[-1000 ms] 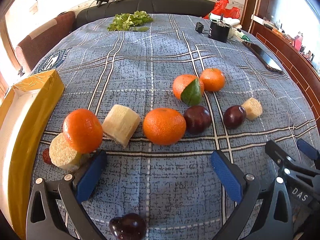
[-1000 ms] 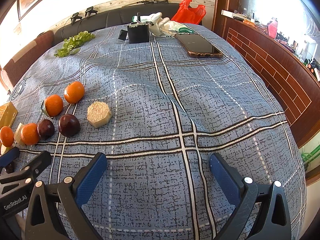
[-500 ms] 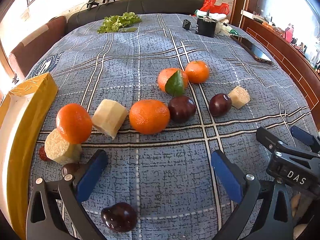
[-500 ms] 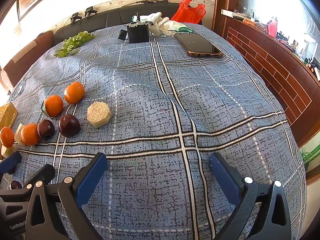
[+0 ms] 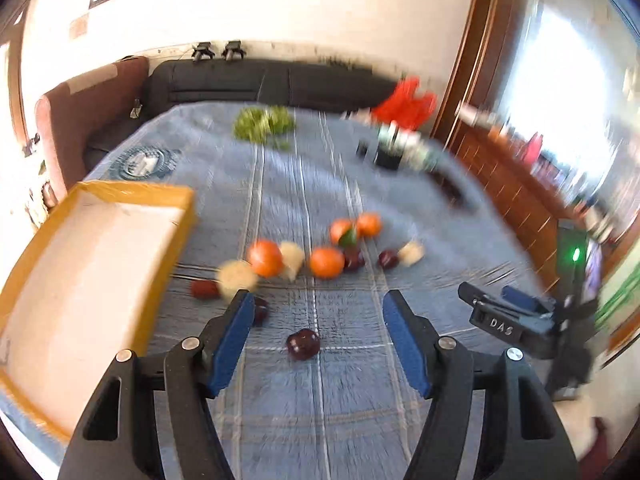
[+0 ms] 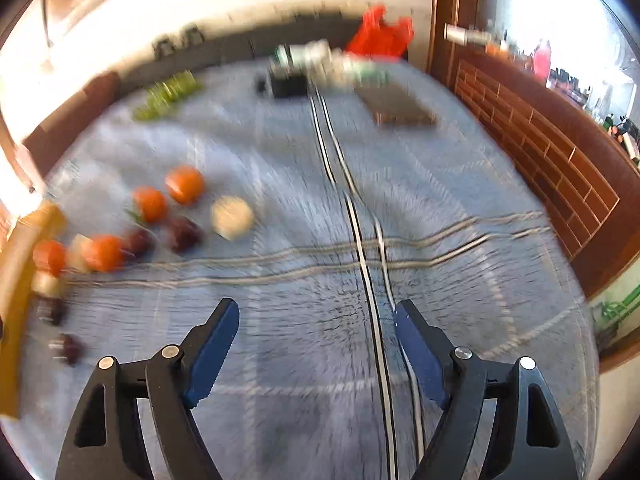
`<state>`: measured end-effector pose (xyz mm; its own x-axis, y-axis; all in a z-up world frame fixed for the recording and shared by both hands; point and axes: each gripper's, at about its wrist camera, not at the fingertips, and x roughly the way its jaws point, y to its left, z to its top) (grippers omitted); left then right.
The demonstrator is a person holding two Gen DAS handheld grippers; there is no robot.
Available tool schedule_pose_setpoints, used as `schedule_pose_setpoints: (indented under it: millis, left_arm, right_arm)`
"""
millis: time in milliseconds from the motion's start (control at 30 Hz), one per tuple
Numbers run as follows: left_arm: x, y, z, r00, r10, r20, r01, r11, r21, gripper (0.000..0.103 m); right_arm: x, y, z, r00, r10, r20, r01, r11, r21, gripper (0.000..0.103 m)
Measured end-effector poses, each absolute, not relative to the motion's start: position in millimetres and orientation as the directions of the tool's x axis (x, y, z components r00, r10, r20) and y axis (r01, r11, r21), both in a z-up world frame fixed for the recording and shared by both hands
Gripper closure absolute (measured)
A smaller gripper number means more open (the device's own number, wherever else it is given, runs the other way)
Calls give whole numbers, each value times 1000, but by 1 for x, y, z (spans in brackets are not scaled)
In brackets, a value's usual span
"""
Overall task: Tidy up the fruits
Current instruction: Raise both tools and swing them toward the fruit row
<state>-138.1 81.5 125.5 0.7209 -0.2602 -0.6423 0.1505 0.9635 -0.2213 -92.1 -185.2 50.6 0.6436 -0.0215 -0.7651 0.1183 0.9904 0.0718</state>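
Both views are motion-blurred. Several oranges (image 5: pixel 326 262), dark plums (image 5: pixel 303 344) and pale cut pieces (image 5: pixel 237 276) lie scattered on the blue plaid cloth (image 5: pixel 320 400). My left gripper (image 5: pixel 318 322) is open and empty, raised above the cloth, with one plum just beyond its fingertips. My right gripper (image 6: pixel 316 332) is open and empty over bare cloth; the fruits, among them an orange (image 6: pixel 185 185) and a pale piece (image 6: pixel 232 217), lie to its left. The right gripper also shows in the left wrist view (image 5: pixel 516 322).
A yellow-rimmed white tray (image 5: pixel 188 204) stands at the left of the fruits. Green leaves (image 5: pixel 264 124), a black box (image 5: pixel 388 158), a red bag (image 5: pixel 404 104) and a phone (image 6: pixel 400 108) lie at the far end. A brick ledge (image 6: pixel 540 152) runs along the right.
Both grippers have pulled back and risen, so the fruits look smaller and farther. The tray's white inside is now in view. Nothing was picked up.
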Motion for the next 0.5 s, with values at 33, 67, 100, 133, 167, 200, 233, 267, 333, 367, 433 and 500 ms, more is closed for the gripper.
schedule_pose_setpoints:
  millis: [33, 67, 100, 133, 167, 200, 233, 267, 333, 367, 433, 500]
  left_arm:
    - [-149, 96, 143, 725, -294, -623, 161, 952, -261, 36]
    - [-161, 111, 165, 742, -312, -594, 166, 943, -288, 36]
    - [-173, 124, 184, 767, -308, -563, 160, 941, -298, 36]
    - [-185, 137, 206, 799, -291, -527, 145, 943, -301, 36]
    - [-197, 150, 230, 832, -262, -489, 125, 948, -294, 36]
    - [-210, 162, 255, 865, -225, -448, 103, 954, -280, 36]
    - [-221, 173, 280, 895, -183, -407, 78, 962, -262, 36]
    - [-230, 180, 298, 916, -147, -373, 54, 967, -247, 36]
    - [-245, 193, 339, 952, -59, -299, -1, 981, -196, 31]
    - [-249, 198, 351, 962, -30, -271, -18, 985, -173, 30]
    - [-257, 205, 364, 974, 24, -225, -56, 989, -138, 23]
    - [-254, 214, 359, 974, 33, -224, -68, 986, -150, 23]
  right_arm:
    - [-107, -183, 72, 695, -24, -718, 106, 992, 69, 20]
    - [-118, -181, 89, 729, -24, -684, 95, 993, 66, 20]
    - [-134, -179, 115, 775, -21, -631, 82, 994, 68, 20]
    - [-145, -179, 133, 802, -14, -597, 75, 994, 77, 19]
    - [-160, -180, 162, 840, 4, -542, 59, 993, 99, 19]
    - [-173, -181, 187, 871, 17, -491, 46, 992, 115, 19]
    - [-184, -182, 210, 895, 25, -446, 35, 992, 125, 18]
    - [-196, -183, 237, 921, 36, -389, 18, 991, 134, 16]
    - [-216, -184, 290, 959, 61, -276, -19, 988, 151, 10]
    - [-220, -181, 305, 969, 70, -238, -34, 988, 154, 8]
    - [-227, -175, 332, 979, 101, -178, -74, 985, 154, 3]
    - [-222, -167, 335, 967, 177, -182, -145, 974, 173, 0]
